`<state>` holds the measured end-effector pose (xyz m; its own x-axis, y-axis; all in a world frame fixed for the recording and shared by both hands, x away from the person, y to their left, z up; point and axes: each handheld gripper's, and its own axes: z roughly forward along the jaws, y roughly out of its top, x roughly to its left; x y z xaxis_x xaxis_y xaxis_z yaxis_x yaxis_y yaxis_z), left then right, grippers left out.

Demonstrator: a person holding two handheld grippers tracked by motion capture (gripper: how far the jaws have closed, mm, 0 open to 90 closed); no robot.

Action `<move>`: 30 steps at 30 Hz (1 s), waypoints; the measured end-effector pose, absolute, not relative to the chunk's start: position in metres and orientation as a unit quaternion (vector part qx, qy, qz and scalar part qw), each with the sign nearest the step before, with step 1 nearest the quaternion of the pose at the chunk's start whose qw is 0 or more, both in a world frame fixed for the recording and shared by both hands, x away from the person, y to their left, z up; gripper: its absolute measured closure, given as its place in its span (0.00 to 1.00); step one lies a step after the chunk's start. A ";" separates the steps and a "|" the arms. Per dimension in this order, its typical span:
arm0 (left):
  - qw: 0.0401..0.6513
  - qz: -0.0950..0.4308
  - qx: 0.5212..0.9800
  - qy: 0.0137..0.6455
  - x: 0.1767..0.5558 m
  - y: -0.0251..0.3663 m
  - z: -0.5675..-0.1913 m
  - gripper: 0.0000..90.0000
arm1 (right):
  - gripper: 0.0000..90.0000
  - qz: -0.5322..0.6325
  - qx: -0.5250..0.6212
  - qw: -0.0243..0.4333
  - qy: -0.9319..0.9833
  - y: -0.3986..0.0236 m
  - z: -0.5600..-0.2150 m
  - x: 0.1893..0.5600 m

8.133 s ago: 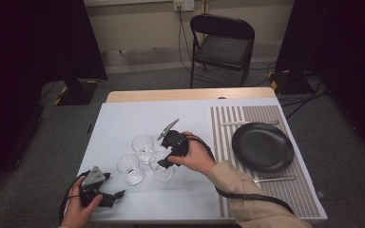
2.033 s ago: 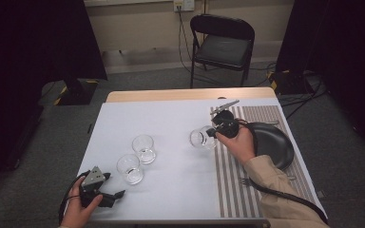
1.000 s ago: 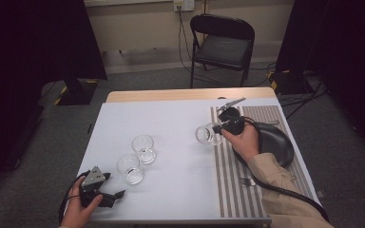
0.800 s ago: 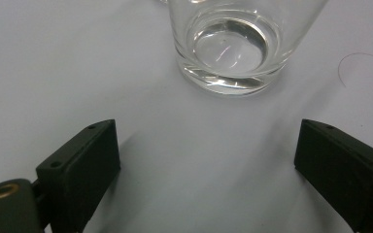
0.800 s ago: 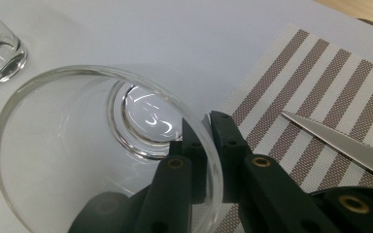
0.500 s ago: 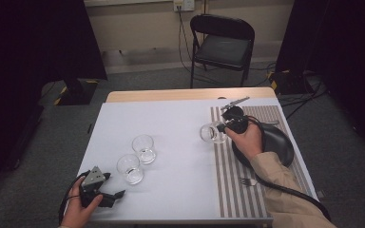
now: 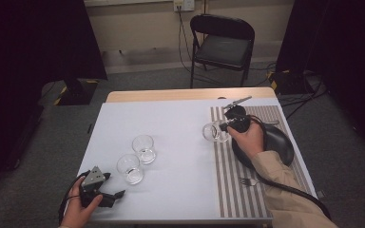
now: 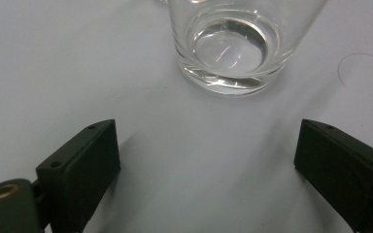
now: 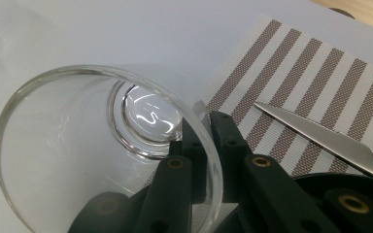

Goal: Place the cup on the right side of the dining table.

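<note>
At the left edge of the striped mat [image 7: 247, 161], a glass [image 7: 212, 131] hangs tilted, its rim pinched by the right gripper [image 7: 229, 124]. Knife [image 9: 320, 138] and black plate [image 7: 275, 147] nearby. Two glasses [image 7: 138, 158] stand near the left gripper [image 7: 116, 194], jaws wide, holding nothing, on the white table [image 7: 171, 123].

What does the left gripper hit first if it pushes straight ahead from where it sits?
Probably the nearer glass. The left gripper is open, resting low over the white table cover, and that glass stands just beyond its jaws, slightly off centre. The gap between them looks free, though depth is hard to judge.
</note>
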<state>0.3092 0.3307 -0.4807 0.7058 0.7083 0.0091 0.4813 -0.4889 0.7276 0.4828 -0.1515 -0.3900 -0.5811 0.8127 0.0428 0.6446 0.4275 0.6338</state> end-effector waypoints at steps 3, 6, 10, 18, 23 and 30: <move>0.366 0.156 0.848 0.350 0.309 0.331 -0.481 0.09 | 0.95 0.309 0.442 0.136 0.831 -0.155 -0.390 0.484; 0.366 0.156 0.848 0.350 0.309 0.331 -0.481 0.09 | 0.95 0.304 0.444 0.140 0.831 -0.157 -0.391 0.486; 0.366 0.156 0.848 0.350 0.309 0.331 -0.481 0.09 | 0.95 0.305 0.449 0.144 0.827 -0.160 -0.392 0.487; 0.366 0.155 0.848 0.350 0.309 0.331 -0.481 0.09 | 0.95 0.298 0.455 0.150 0.826 -0.166 -0.395 0.488; 0.364 0.156 0.849 0.350 0.309 0.331 -0.481 0.09 | 0.95 0.292 0.461 0.152 0.824 -0.169 -0.396 0.489; 0.365 0.156 0.848 0.350 0.309 0.331 -0.481 0.09 | 0.95 0.291 0.469 0.149 0.820 -0.173 -0.402 0.491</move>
<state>0.3092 0.3307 -0.4808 0.7062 0.7079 0.0085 0.4806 -0.4883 0.7284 0.4913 -0.1726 -0.4016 -0.5150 0.8567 0.0280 0.6830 0.3904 0.6174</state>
